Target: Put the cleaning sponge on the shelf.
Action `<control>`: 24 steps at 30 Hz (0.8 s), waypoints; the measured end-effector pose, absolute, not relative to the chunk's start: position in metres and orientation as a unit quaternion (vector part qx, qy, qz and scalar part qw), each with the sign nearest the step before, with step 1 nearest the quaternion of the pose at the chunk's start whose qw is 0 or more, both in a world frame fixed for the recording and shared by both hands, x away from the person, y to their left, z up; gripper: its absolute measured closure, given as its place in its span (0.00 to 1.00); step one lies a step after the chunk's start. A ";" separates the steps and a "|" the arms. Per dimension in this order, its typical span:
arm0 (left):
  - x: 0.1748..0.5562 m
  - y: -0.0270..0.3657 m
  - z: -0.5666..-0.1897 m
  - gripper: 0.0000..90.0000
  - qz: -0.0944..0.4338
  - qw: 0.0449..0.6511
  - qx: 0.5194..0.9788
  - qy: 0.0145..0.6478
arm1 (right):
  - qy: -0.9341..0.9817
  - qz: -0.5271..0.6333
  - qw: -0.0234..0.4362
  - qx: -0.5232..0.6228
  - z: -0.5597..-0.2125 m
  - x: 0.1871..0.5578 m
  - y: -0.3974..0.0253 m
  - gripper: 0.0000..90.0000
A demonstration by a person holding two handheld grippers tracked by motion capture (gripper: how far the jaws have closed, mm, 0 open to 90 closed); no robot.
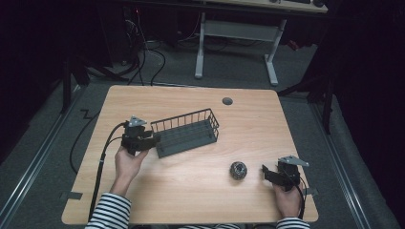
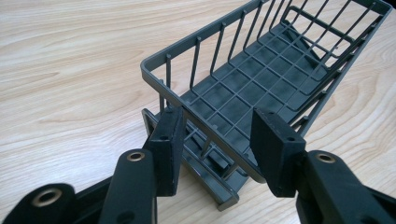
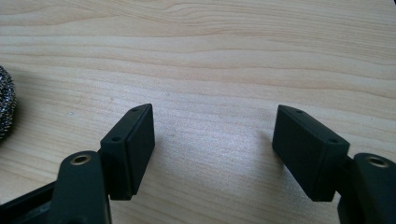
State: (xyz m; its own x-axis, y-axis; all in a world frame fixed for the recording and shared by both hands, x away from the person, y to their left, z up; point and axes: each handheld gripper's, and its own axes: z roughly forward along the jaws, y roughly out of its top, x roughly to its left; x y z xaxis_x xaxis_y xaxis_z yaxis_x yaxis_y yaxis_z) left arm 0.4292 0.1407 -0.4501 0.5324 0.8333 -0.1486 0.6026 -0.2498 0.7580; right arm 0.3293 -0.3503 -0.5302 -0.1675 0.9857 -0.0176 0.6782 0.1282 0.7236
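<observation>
My left gripper (image 1: 152, 141) sits at the basket's (image 1: 187, 133) near short end, about 9 o'clock from the table's (image 1: 191, 200) centre. In the left gripper view the jaws stand partly open, straddling the end wall of the basket (image 2: 261, 88); one jaw looks outside the wall, the other over the floor grid. I can't tell whether the pads (image 2: 168, 140) actually touch the wire. Nothing is clamped.

My right gripper (image 1: 266, 172) lies at roughly 4 o'clock, jaws pointing toward 9. In the right gripper view the jaws are spread wide with bare table (image 3: 215, 60) between them, holding nothing. The scrubber (image 1: 238, 170), a steel-wool ball, sits just beyond the jaw tips, apart from them; its edge shows in the right gripper view (image 3: 5, 105).

The basket is upright, open side up, empty. Its long axis runs from about 8 o'clock to 2 o'clock, far end slightly raised toward the table's back. The scrubber lies at 4 o'clock from it, well apart.
</observation>
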 end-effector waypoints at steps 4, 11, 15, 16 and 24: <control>0.429 0.133 -0.450 0.61 0.141 0.405 0.779 0.458 | 0.705 0.296 0.261 0.590 -0.530 0.329 -0.350 0.33; 0.431 0.124 -0.452 0.61 0.138 0.407 0.777 0.459 | 0.705 0.296 0.260 0.590 -0.530 0.329 -0.350 0.33; 0.431 0.119 -0.452 0.60 0.135 0.409 0.779 0.456 | 0.705 0.295 0.260 0.590 -0.530 0.329 -0.350 0.33; 0.431 0.119 -0.452 0.60 0.135 0.409 0.779 0.456 | 0.705 0.295 0.260 0.590 -0.530 0.329 -0.350 0.33; 0.430 0.113 -0.452 0.59 0.134 0.407 0.781 0.454 | 0.705 0.296 0.260 0.590 -0.530 0.329 -0.350 0.33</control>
State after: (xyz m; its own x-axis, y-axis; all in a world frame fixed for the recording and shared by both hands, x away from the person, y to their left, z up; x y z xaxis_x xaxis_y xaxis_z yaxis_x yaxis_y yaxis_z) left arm 0.4303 0.1127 -0.4520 0.5515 0.8186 -0.1602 0.6010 -0.2568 0.7569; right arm 0.3293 -0.3504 -0.5302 -0.1687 0.9855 -0.0184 0.6776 0.1296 0.7239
